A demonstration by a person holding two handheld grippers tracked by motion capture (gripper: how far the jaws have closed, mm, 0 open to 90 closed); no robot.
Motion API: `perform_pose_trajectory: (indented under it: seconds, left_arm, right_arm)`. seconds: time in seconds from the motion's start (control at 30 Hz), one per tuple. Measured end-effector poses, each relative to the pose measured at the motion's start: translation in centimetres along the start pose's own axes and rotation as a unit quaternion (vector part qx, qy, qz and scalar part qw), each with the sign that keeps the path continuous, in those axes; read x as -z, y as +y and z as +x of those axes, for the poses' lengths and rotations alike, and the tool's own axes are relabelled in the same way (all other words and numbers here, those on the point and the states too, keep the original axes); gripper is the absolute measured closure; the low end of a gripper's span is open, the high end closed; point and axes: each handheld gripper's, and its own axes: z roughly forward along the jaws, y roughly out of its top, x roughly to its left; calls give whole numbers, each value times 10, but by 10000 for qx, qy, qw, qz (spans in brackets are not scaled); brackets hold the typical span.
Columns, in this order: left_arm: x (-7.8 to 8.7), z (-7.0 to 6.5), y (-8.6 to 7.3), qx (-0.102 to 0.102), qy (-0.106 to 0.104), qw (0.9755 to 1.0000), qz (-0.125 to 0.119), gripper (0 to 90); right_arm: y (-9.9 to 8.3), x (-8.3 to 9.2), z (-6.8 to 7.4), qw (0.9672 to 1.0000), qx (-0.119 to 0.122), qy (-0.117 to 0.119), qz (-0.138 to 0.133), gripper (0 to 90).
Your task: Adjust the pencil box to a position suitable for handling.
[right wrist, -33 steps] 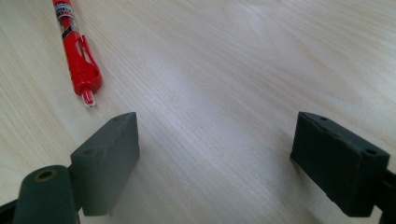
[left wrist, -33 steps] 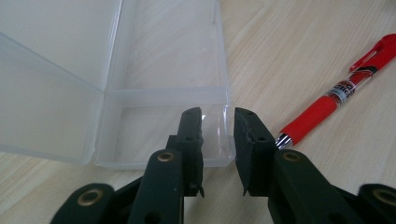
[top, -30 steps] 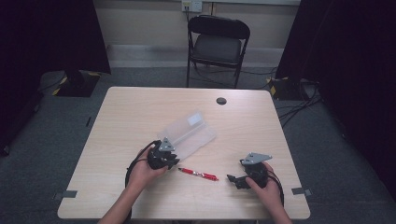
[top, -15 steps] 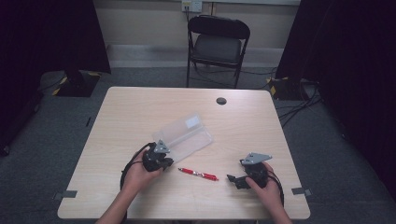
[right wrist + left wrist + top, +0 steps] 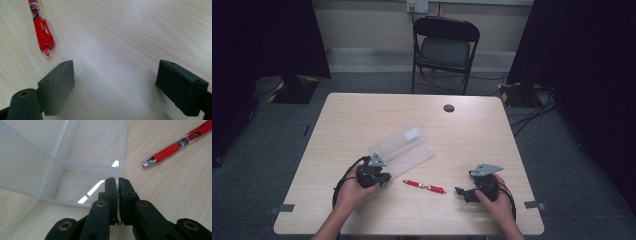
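A clear plastic box (image 5: 404,147) lies open on the table, its lid raised on the far side. My left gripper (image 5: 383,171) sits at the box's near corner. In the left gripper view its jaws (image 5: 118,181) are pressed together on the thin near wall of the box (image 5: 87,152). A red pen (image 5: 424,186) lies between the two grippers, with its tip (image 5: 149,162) toward the box. My right gripper (image 5: 460,192) rests low over the table right of the pen, jaws wide apart (image 5: 115,75) with bare wood between them. The pen's clip end (image 5: 43,35) lies just beyond its left jaw.
The wooden table (image 5: 362,110) has a small black round cap (image 5: 448,108) near its far edge. A black folding chair (image 5: 444,47) stands behind the table. Cables trail from both grippers toward the near edge.
My left gripper has moved left and toward the near edge, and the clear box has slid the same way with it. The right gripper and the pen have stayed put.
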Motion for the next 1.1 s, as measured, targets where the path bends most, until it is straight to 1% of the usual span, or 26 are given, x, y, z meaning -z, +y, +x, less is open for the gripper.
perform_pose_trajectory:
  seconds: [0.03, 0.1, 0.13, 0.17, 0.23, 0.27, 0.37, 0.47, 0.5, 0.53, 0.57, 0.6, 0.67, 0.7, 0.73, 0.77, 0.83, 0.9, 0.93, 0.97, 1.0, 1.03, 1.07, 1.1]
  left_arm:
    - [0, 0, -1, 35, 2, 10000, -24, 867]
    - [4, 2, -4, 0, 35, 10000, 17, 866]
    - [5, 3, -6, 27, 53, 10000, -12, 866]
    - [6, 3, -7, 11, 68, 10000, 21, 866]
    - [8, 4, -10, 117, 68, 9999, -16, 866]
    - [10, 5, -11, 46, 97, 9999, 13, 866]
    - [11, 7, -14, 144, 92, 9999, -11, 866]
    - [11, 7, -15, 147, 97, 9998, -71, 861]
    - [11, 7, -15, 165, 72, 9998, -71, 830]
    - [10, 6, -16, 185, 37, 9998, -57, 780]
    - [10, 6, -17, 108, 50, 9999, -70, 752]
    - [10, 5, -18, 123, 13, 9998, -125, 724]
    - [12, 4, -18, 127, -51, 9997, -185, 691]
    - [14, 5, -17, 71, -48, 9997, -227, 669]
    - [15, 4, -17, 108, -94, 9995, -289, 663]
    - [17, 4, -16, 104, -124, 9993, -328, 658]
    - [21, 4, -16, 127, -123, 9989, -443, 632]
    - [26, 4, -16, 93, -142, 9984, -544, 599]
    - [26, 2, -17, 178, -209, 9978, -601, 587]
    - [27, 1, -17, 165, -205, 9979, -589, 576]
    - [28, 0, -17, 142, -221, 9975, -653, 562]
    - [29, 0, -17, 109, -237, 9974, -677, 553]
    - [30, -2, -17, 164, -285, 9969, -714, 542]
    - [30, -3, -17, 178, -315, 9964, -766, 521]
  right_arm:
    - [0, 0, 0, 10000, -2, -1, 1, 139]
    - [0, 0, 0, 10000, 0, -1, 1, 139]
    - [0, 0, 0, 10000, -2, 0, 1, 139]
    - [0, 0, 0, 10000, -1, -1, 1, 139]
    - [0, 0, 0, 10000, -1, -1, 0, 139]
    - [0, 0, 0, 10000, -4, -1, 1, 140]
    - [0, 0, 0, 10000, -4, -1, 1, 140]
    - [0, 0, 0, 10000, -4, -2, 1, 140]
    - [0, 0, 0, 10000, 0, 0, 0, 139]
    - [0, 0, 0, 10000, -1, 0, 0, 139]
    - [0, 0, 0, 10000, -2, 1, 1, 139]
    - [0, 0, 0, 10000, -2, 1, 1, 139]
    - [0, 0, 1, 10000, -16, -22, 10, 137]
    - [0, 0, 1, 10000, -52, -33, 4, 135]
    - [1, -1, 2, 9999, -78, -62, 6, 134]
    - [1, -1, 2, 9999, -83, -78, 5, 133]
    - [1, -1, 3, 9999, -94, -90, 9, 134]
    - [2, 0, 4, 9999, -101, -115, 74, 137]
    - [3, 0, 4, 9999, -78, -108, 99, 146]
    - [4, 1, 6, 9999, -47, -40, 134, 212]
    - [5, 1, 7, 9999, 10, 41, 114, 271]
    - [7, 2, 10, 9998, -11, 141, 129, 295]
    - [9, 3, 12, 9997, -56, 171, 177, 284]
    - [13, 4, 15, 9995, -69, 249, 154, 292]
